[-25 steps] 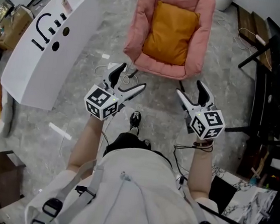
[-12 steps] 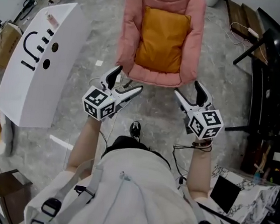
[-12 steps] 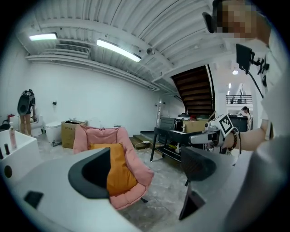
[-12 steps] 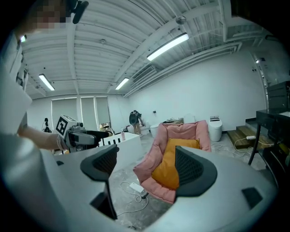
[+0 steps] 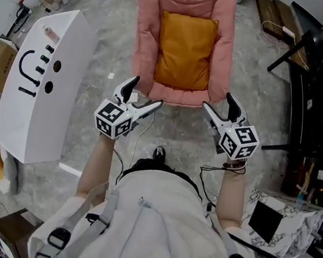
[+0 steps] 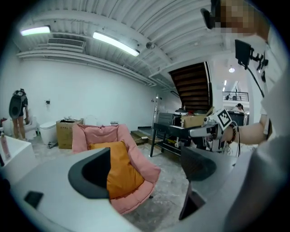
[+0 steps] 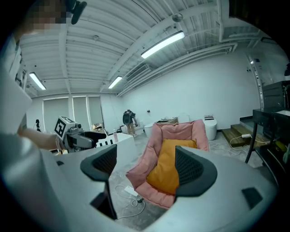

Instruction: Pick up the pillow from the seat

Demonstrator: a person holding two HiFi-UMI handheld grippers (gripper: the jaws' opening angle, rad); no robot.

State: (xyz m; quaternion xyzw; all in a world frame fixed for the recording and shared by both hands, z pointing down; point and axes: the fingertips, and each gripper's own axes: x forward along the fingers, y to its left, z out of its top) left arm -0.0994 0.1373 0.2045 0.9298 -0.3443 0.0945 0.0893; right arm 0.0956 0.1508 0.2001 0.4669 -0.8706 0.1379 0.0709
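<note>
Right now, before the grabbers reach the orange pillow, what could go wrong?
1. The orange pillow sits snug between the puffy sides of the pink seat, so the open left gripper or right gripper might pinch the padding too.
2. The pillow looks soft; grabbed by one corner, it may sag or slip out.
3. A white cable lies on the floor by the seat, so a step closer could catch it.
</note>
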